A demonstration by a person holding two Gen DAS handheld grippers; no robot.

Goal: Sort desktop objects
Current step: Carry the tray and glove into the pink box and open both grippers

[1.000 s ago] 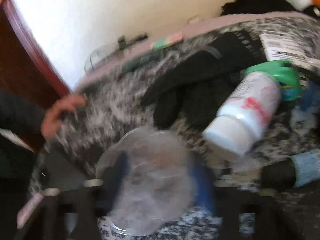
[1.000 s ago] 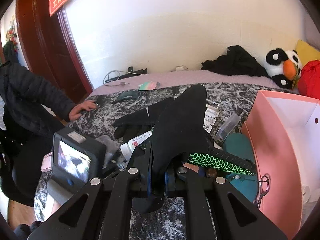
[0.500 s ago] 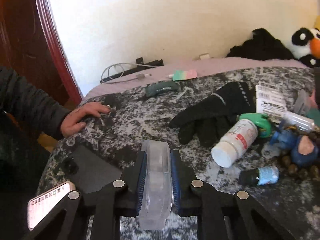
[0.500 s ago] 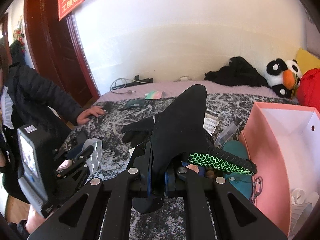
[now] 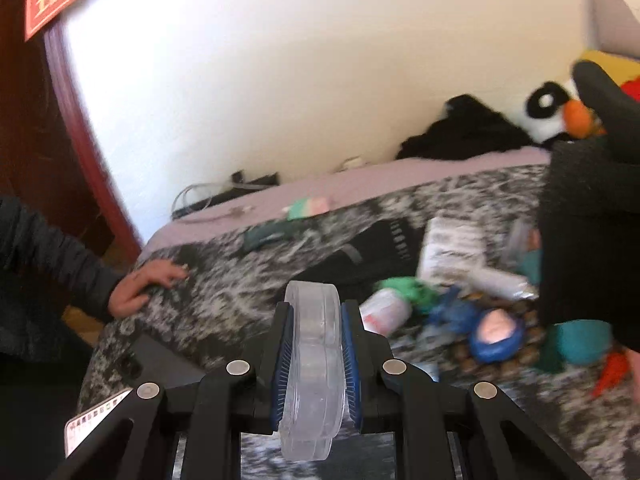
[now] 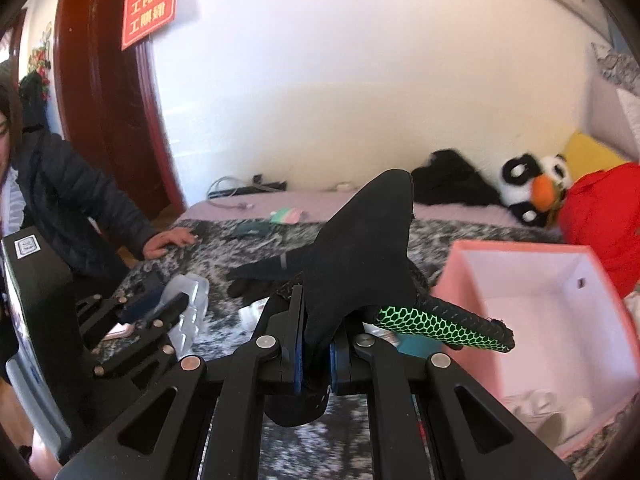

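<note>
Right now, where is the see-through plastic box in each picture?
Left wrist view: the clear plastic box stands bottom centre, clamped edge-on by the left gripper.
Right wrist view: the same box is at lower left, in that gripper.
Shared landmark: the panda plush by the wall, right side in both.

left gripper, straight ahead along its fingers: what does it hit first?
Probably the grey mottled blanket, just beyond the clear plastic case that the left gripper is shut on. The black glove on the blanket lies slightly right of that line. Depth is uncertain.
</note>
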